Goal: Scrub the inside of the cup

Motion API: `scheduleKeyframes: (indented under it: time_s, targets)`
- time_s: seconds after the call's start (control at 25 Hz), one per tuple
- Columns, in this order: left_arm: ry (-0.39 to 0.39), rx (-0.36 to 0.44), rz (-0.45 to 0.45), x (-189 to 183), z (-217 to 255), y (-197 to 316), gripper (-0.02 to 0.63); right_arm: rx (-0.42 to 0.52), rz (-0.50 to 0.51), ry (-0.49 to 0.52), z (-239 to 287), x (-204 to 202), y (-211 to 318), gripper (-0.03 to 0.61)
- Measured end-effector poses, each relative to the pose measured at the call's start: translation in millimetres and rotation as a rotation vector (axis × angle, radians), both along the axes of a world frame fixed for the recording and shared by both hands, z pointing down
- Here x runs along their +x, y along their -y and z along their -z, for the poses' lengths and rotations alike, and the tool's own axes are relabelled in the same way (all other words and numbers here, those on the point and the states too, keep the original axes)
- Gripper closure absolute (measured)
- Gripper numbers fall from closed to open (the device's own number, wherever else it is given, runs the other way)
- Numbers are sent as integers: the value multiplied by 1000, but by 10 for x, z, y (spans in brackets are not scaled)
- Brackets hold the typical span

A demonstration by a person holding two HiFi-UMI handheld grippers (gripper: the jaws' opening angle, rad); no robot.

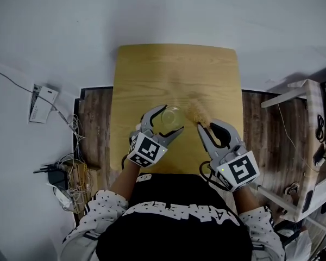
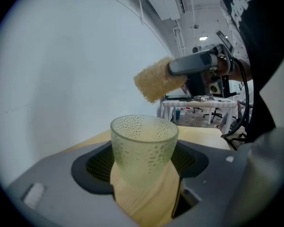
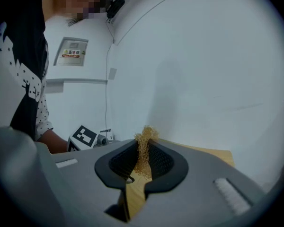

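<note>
A frosted, pale green textured cup [image 2: 143,148] stands upright between the pads of my left gripper [image 2: 144,167], which is shut on its sides and holds it above the wooden table [image 1: 152,69]. In the head view the cup [image 1: 171,113] sits in the left gripper [image 1: 173,118] at the table's near middle. My right gripper [image 3: 141,163] is shut on a tan fibrous scrubber [image 3: 143,150], pinched thin between its pads. The scrubber [image 1: 195,113] hangs just right of the cup and a little above its rim, outside it, and appears so in the left gripper view too [image 2: 156,83].
The small table stands against a white wall. Cables and a power adapter [image 1: 60,173] lie on the floor at the left. A white rack [image 1: 299,91] stands at the right. The person's torso is close to the table's near edge.
</note>
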State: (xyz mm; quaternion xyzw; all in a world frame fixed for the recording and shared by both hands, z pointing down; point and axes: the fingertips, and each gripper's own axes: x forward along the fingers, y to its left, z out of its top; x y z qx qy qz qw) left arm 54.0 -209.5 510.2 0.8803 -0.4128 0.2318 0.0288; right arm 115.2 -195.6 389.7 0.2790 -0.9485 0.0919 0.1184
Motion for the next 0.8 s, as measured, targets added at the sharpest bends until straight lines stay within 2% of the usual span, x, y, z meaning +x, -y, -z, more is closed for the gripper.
scheduleKeyframes:
  time_s: [0.24, 0.4, 0.56, 0.8]
  targets:
    - [127, 3, -67, -200, 185, -250, 244, 4, 167, -13, 96, -437, -326, 515]
    - [169, 7, -96, -309, 307, -353, 244, 17, 259, -98, 50, -688, -525, 515]
    - [248, 22, -144, -368, 369, -440, 244, 67, 311, -210, -20, -850, -632, 517]
    - [224, 12, -158, -447, 407, -560, 244, 51, 333, -298, -103, -993, -801, 517]
